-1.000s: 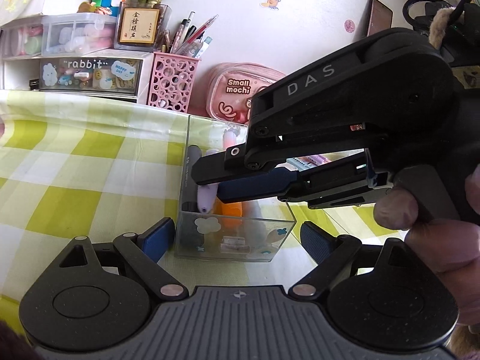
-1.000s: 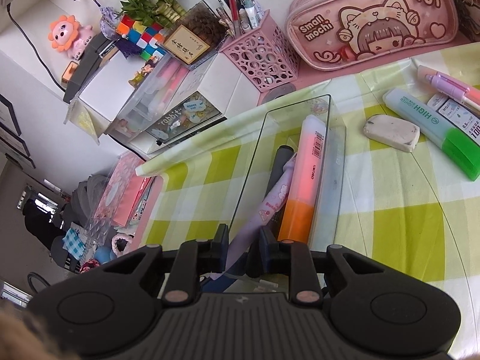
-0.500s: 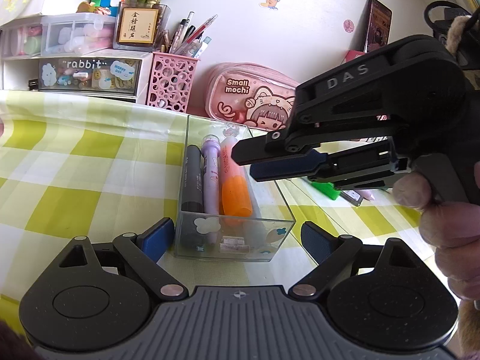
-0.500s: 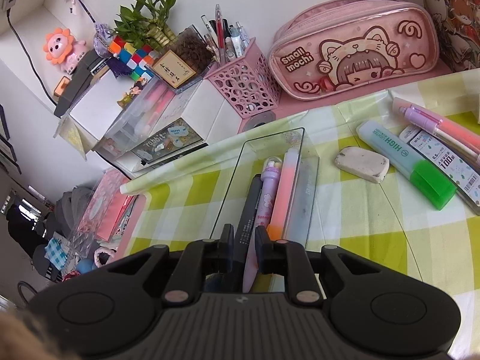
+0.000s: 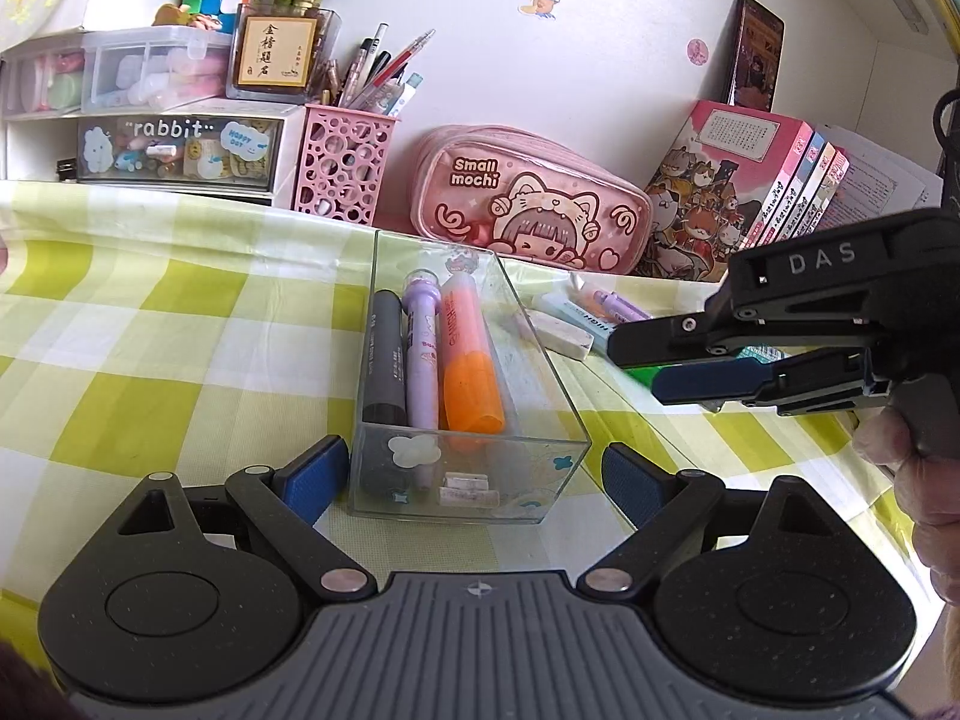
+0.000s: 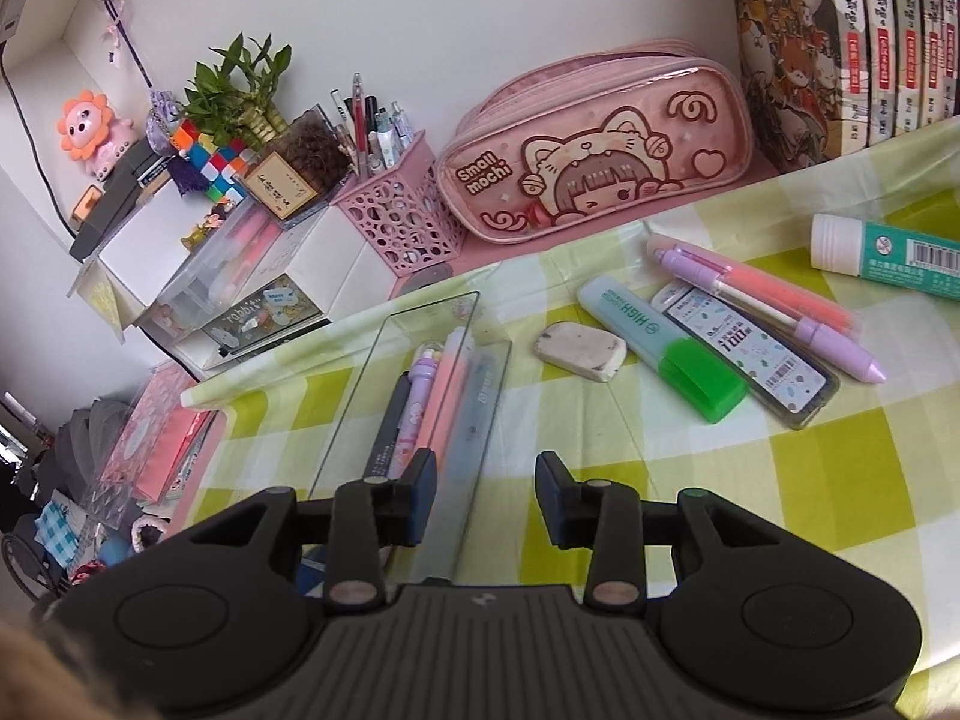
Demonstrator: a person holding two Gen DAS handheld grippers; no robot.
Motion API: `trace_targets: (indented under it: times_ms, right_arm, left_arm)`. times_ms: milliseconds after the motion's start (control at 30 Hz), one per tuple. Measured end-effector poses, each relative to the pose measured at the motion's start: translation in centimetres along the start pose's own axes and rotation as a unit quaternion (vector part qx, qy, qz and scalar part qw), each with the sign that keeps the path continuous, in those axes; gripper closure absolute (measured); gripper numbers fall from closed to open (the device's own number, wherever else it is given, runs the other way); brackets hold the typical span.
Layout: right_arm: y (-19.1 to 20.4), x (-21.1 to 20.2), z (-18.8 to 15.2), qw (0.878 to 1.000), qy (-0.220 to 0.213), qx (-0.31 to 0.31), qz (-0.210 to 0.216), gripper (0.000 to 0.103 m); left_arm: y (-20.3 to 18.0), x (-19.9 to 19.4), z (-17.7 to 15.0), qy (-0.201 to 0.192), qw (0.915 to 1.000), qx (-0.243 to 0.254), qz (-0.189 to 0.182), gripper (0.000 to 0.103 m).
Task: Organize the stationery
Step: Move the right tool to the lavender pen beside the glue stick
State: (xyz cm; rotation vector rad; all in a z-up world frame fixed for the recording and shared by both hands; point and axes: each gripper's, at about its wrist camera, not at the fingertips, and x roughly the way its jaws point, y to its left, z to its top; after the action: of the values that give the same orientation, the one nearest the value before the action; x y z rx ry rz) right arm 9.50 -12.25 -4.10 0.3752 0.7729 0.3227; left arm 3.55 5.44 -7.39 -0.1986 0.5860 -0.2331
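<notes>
A clear plastic box (image 5: 558, 408) lies lengthwise on the checked cloth. A black marker (image 5: 384, 360), a purple pen (image 5: 420, 372) and an orange highlighter (image 5: 471, 378) lie side by side in it. My left gripper (image 5: 474, 480) straddles the box's near end, its blue pads against the two side walls. My right gripper (image 6: 486, 480) hovers just right of the box (image 6: 432, 303); its jaws are opening and nothing is between them. In the left wrist view the right gripper (image 5: 645, 369) hangs above the loose items right of the box.
Right of the box lie a worn eraser (image 6: 579, 351), a green highlighter (image 6: 660, 348), a flat refill case (image 6: 750, 354), pink and purple pens (image 6: 780, 312) and a glue stick (image 6: 888, 255). A pink pencil case (image 6: 600, 150), pen cup (image 5: 345, 165), drawers and books (image 5: 750, 192) line the wall.
The right gripper left the purple pen in the box beside the orange highlighter, drew back to the right and opened its jaws. The left gripper stayed at the box's near end.
</notes>
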Motion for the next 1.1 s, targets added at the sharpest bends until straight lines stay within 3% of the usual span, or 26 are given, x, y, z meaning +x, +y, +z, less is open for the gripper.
trace_targets:
  times_ms: [167,367,667,933,1100]
  right_arm:
    - [-1.4,-1.0,-0.3,0.996,-0.027,-0.045,-0.075,0.029]
    - [-3.6,-1.4,-0.2,0.991,-0.036,-0.067,-0.110,0.029]
    - [-5.5,-1.7,1.4,0.980,-0.063,-0.145,-0.117,0.029]
    - [-7.1,0.6,2.9,0.982,-0.050,-0.149,-0.104,0.029]
    - [-7.5,1.2,3.1,0.981,-0.047,-0.153,-0.108,0.037]
  left_arm:
    - [0.0,0.0,0.0,0.000,1.0000,0.000,0.000,0.015]
    - [0.0,0.0,0.0,0.000,1.0000,0.000,0.000,0.015]
    - [0.0,0.0,0.0,0.000,1.0000,0.001,0.000,0.015]
    - [0.1,0.0,0.0,0.001,1.0000,0.002,0.001,0.015]
    - [0.2,0.0,0.0,0.001,1.0000,0.003,0.001,0.015]
